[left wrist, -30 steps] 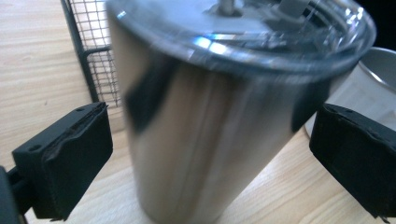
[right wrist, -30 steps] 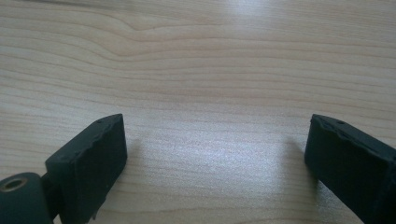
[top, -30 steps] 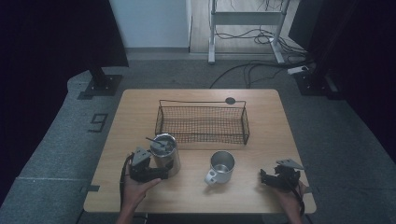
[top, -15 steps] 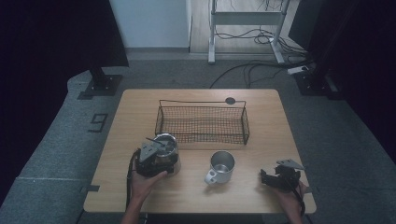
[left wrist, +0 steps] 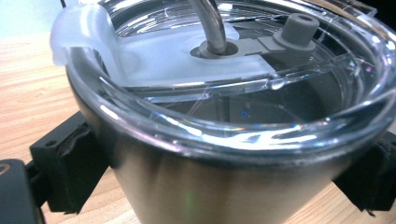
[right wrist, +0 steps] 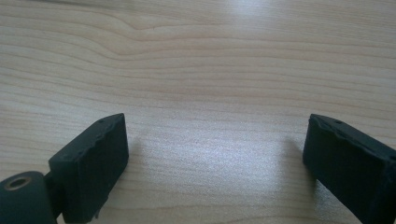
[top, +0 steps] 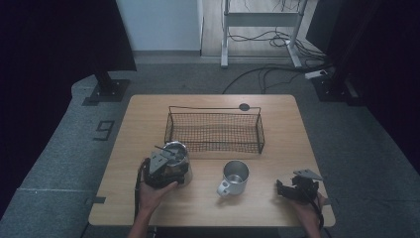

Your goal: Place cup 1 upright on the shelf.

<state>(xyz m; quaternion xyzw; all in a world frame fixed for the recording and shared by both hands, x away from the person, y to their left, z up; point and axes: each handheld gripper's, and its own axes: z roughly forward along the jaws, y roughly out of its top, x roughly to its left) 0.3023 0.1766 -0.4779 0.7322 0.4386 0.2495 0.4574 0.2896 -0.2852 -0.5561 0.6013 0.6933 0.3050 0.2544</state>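
Nearest the person, the left gripper (top: 166, 171) has its two black jaws set wide around a steel tumbler (top: 176, 157), one jaw on each side of the metal wall just under the rim. In the left gripper view the tumbler (left wrist: 224, 154) sits squarely between the jaws; the pad at the left (left wrist: 70, 168) looks pressed to the wall or very close to it, but whether they already squeeze it I cannot tell. The tumbler has a clear lid (left wrist: 243, 93) with a bent metal straw (left wrist: 210, 23) through it, and it stands on the table (top: 148, 119) close in front of the wire basket (top: 215, 130), by the basket's left end.

The right gripper (top: 292, 189) rests low over the table, well to the right of the basket's front edge, jaws spread wide with bare wood between them (right wrist: 210, 154). A steel mug (top: 235, 176) with its handle stands between the two grippers, in front of the basket and apart from it.

The step in hand looks like the grasp on the tumbler. The next move would call for a firm, even squeeze, since the wall is smooth and tapers, then a straight lift high enough to clear the basket's rim, keeping it upright.
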